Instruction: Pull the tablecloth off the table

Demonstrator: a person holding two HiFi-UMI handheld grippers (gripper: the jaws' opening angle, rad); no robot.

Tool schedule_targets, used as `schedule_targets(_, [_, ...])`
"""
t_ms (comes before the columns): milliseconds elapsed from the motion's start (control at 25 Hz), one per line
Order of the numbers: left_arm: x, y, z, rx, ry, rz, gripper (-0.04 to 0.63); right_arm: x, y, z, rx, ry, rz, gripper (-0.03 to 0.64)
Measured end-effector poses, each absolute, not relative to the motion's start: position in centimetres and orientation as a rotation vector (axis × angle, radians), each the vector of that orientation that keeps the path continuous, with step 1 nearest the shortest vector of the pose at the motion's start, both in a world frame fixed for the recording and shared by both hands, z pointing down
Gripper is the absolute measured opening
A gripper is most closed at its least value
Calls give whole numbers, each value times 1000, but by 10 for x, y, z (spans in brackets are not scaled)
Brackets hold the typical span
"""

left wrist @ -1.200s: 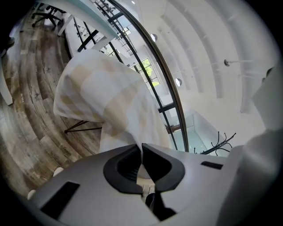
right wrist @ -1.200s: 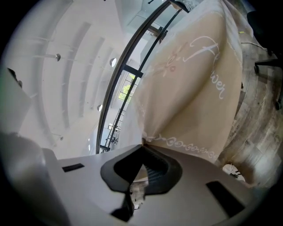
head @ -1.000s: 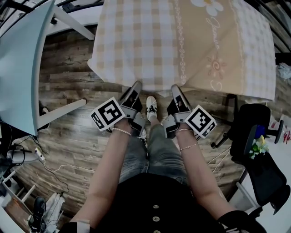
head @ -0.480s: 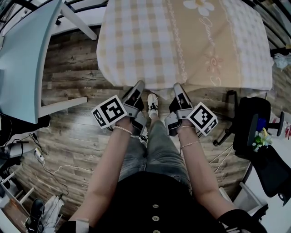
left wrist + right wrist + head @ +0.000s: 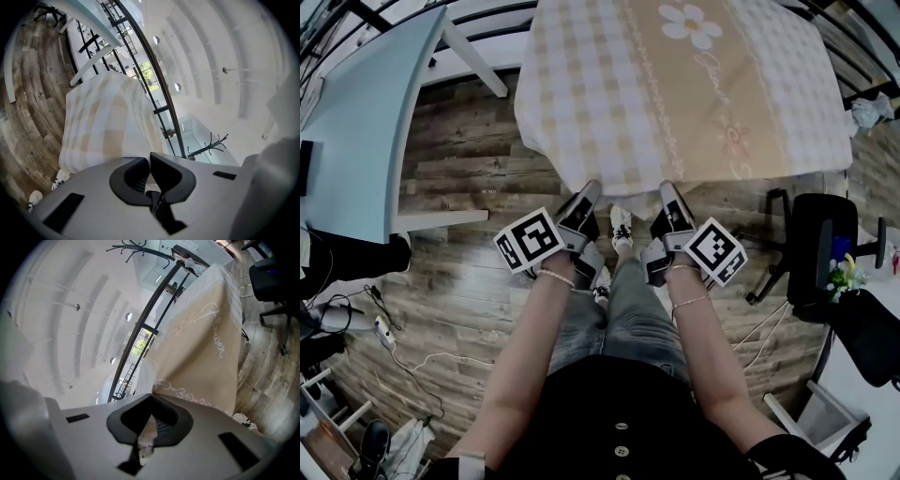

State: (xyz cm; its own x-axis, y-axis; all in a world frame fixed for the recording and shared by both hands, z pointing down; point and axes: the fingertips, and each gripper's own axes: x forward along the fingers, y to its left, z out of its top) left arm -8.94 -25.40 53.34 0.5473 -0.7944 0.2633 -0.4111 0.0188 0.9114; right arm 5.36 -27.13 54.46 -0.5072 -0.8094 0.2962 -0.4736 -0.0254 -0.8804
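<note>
The brown wood-plank floor (image 5: pixel 459 272) fills most of the head view. Above it spreads the beige-and-white checked fabric tablecloth (image 5: pixel 609 84). It has a gingham field on its left side and a plain tan panel to the right of that. The panel carries a white daisy print, pale script lettering and scrolled white borders. A paler checked strip runs along the cloth's far right side. The cloth stretches from the top of the view down to its near edge just ahead of the person's knees, and whatever lies under it is hidden. In the left gripper view the tablecloth (image 5: pixel 103 122) rises as a broad checked sheet from the jaws. In the right gripper view the tablecloth (image 5: pixel 201 352) shows its tan panel and scroll border, pulled taut.

A pale blue flat tabletop (image 5: pixel 356 122) stands at the left. A black office chair (image 5: pixel 825 244) stands at the right, with a small yellow-and-green flower bunch (image 5: pixel 842 277) beside it; what holds the bunch is too small to tell.

The left gripper (image 5: pixel 587 191) (image 5: pixel 149 159) has its jaws closed tight on the cloth's near edge, with fabric pinched between the dark pads. The right gripper (image 5: pixel 668 191) (image 5: pixel 152 401) is clamped the same way on the hem of the tan panel. A white sneaker (image 5: pixel 621 228) shows between the two.
</note>
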Motion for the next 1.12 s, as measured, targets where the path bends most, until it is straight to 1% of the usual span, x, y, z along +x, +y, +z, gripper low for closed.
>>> schedule_targets(200, [-101,-240,515,1622,-1010,-380,17,41,-257,526,-1388,1929,-1537,26])
schedule_targets(360, [-122,-202,518,1655,-980,-380,17,20,-218,527,-1394,1925,-1514,26])
schedule_targets(480, [-118,-184,518,1655,-972,-383,17,23,-201,526,-1400,1954,-1515,27])
schedule_targets(1120, [-106,-161,480,1666,-980,-391,17,35,-175,488,-1376,1968,-1561,26])
